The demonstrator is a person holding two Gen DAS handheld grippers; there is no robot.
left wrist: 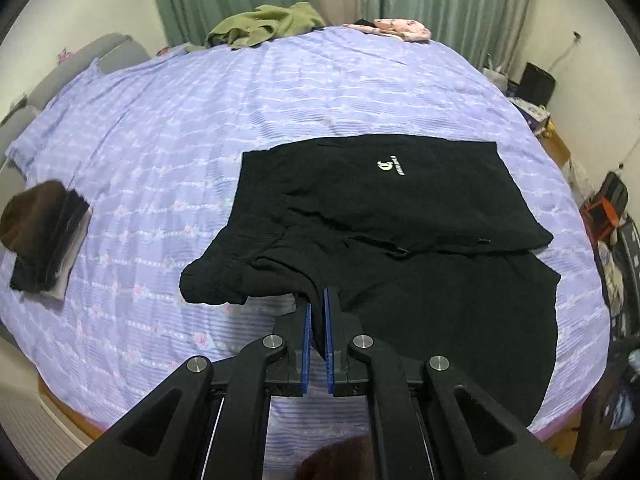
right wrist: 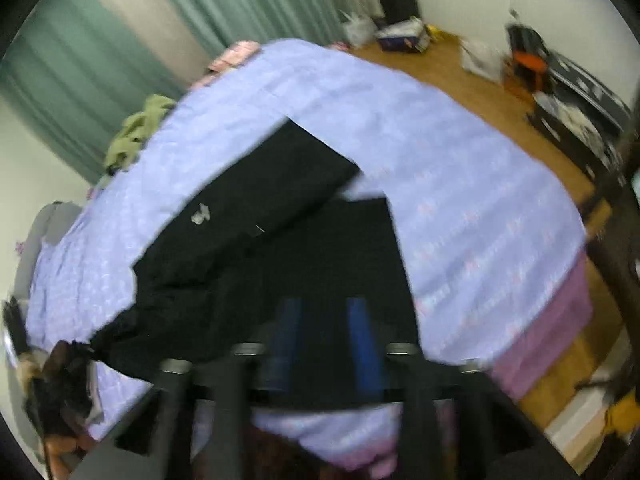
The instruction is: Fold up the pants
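On the bed lie the pants, soft and limp (best gripped at edges); left claw pinches their near hem, right claw hangs released above them.

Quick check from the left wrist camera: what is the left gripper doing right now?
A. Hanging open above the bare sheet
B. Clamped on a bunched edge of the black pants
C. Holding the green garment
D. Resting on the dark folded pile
B: the left gripper has its blue pads nearly together with black pants fabric pinched between them.
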